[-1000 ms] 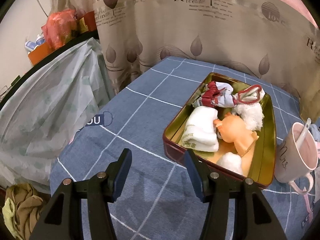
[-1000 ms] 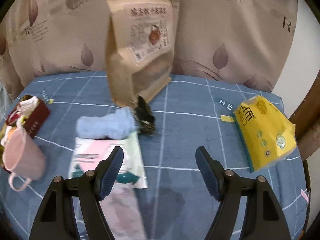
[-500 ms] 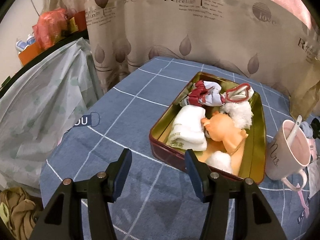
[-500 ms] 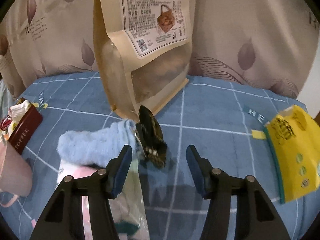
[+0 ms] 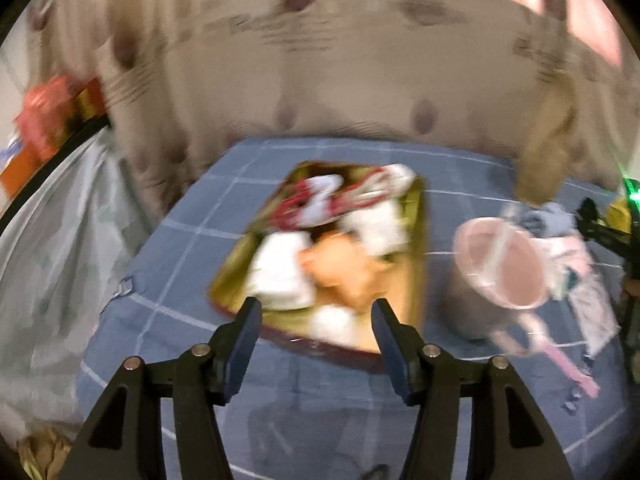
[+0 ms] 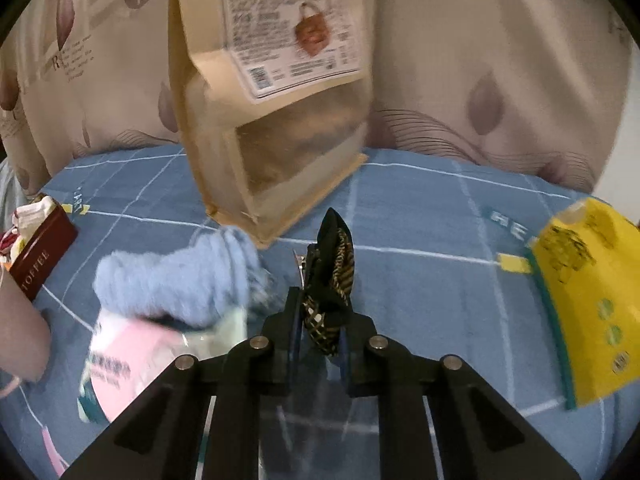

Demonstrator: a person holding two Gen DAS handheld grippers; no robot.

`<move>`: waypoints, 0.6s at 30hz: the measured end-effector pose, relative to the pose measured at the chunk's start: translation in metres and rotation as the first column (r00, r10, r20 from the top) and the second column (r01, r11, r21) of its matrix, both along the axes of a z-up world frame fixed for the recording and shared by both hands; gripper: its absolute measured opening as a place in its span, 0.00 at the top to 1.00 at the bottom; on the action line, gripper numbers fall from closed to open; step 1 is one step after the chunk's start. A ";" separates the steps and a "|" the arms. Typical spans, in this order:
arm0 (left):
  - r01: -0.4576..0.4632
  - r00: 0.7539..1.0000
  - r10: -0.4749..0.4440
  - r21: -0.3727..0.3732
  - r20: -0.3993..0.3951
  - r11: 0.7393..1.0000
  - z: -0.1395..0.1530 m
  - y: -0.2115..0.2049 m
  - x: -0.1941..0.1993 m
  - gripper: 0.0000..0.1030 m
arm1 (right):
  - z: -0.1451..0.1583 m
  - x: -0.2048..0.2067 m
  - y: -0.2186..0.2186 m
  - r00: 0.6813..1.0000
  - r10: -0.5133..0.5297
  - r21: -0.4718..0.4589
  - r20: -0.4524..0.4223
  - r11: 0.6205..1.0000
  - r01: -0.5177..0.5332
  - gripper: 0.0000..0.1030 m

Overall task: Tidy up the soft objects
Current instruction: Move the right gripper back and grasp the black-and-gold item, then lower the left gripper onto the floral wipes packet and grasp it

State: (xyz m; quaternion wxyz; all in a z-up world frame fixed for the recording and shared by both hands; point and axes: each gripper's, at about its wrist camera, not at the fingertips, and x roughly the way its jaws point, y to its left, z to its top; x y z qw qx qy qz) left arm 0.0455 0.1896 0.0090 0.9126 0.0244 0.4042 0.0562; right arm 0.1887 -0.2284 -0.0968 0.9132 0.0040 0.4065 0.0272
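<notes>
The right tool [image 6: 318, 330] pitches downward, clamped on a black patterned hair bow [image 6: 332, 280] rising toward 12 o'clock. The left tool [image 5: 318, 320] hovers empty, jaws opening, the tin [image 5: 416, 248] of soft things at 12 o'clock.

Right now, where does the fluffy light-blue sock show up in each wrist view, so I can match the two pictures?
Left wrist view: blurred, far right, the light-blue sock lies just behind the pink mug.
Right wrist view: left of centre, the sock lies beside the black patterned hair bow on which the right gripper is shut.
Shared landmark: the brown paper bag behind the sock.
</notes>
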 end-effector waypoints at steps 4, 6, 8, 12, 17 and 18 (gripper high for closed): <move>0.137 0.991 -0.137 -0.011 0.008 0.991 0.008 -0.047 0.001 0.41 | 0.000 -0.027 -0.022 0.999 -0.046 -0.033 0.004 0.998 0.046 0.86; 0.205 0.979 -0.205 -0.019 0.004 0.978 0.007 -0.073 0.000 0.41 | -0.003 -0.040 -0.037 0.997 -0.076 -0.036 -0.004 0.996 0.075 0.86; 0.273 0.962 -0.274 -0.024 -0.017 0.962 0.003 -0.102 0.001 0.41 | -0.005 -0.049 -0.050 0.994 -0.108 -0.032 -0.012 0.994 0.108 0.86; 0.385 0.920 -0.387 -0.041 -0.063 0.922 -0.006 -0.153 0.002 0.41 | -0.005 -0.069 -0.073 0.987 -0.162 -0.015 -0.023 0.987 0.162 0.86; 0.492 0.858 -0.500 -0.088 -0.120 0.866 -0.019 -0.222 0.000 0.41 | -0.007 -0.086 -0.085 0.982 -0.186 -0.033 -0.033 0.982 0.185 0.86; 0.500 0.849 -0.512 -0.110 -0.134 0.859 -0.022 -0.235 0.003 0.41 | -0.007 -0.088 -0.087 0.981 -0.190 -0.022 -0.034 0.982 0.189 0.86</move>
